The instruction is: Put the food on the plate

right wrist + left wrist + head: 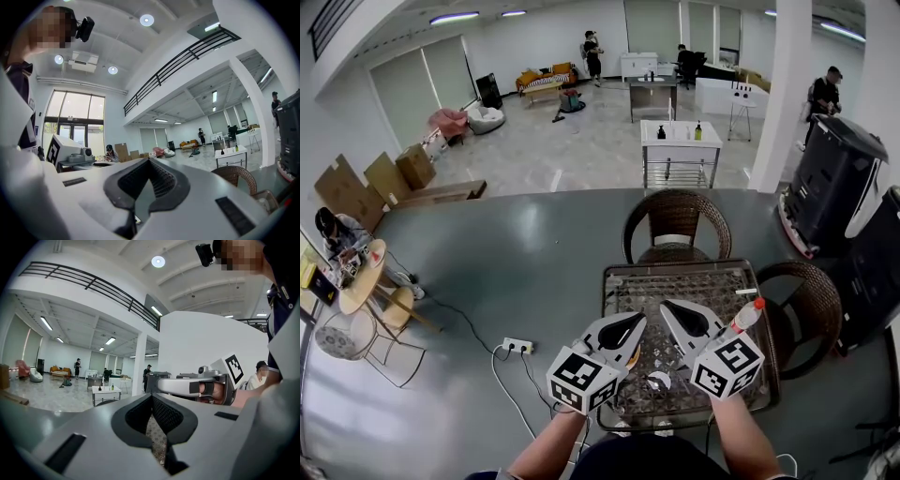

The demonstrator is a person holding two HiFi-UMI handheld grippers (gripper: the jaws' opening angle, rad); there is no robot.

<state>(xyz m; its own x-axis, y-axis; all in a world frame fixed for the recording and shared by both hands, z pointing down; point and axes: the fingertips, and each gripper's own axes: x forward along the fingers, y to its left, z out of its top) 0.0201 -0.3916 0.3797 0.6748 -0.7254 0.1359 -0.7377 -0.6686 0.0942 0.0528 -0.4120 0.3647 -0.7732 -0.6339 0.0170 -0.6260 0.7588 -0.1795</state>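
I hold both grippers level above a glass-topped wicker table [675, 281], pointing away from me. My left gripper [639, 321] is shut with nothing between its jaws; its tips meet in the left gripper view [152, 397]. My right gripper [667, 307] is also shut and empty, and its tips meet in the right gripper view [149, 161]. A small white round thing [657, 381] shows on the table between the two marker cubes; I cannot tell what it is. A bit of orange [631, 354] peeks out under the left gripper. No plate shows clearly.
A bottle with a red cap [748, 315] stands at the table's right side, close to the right gripper. Two wicker chairs [677, 217] [811, 300] stand at the far and right sides. A power strip [517, 347] lies on the floor to the left.
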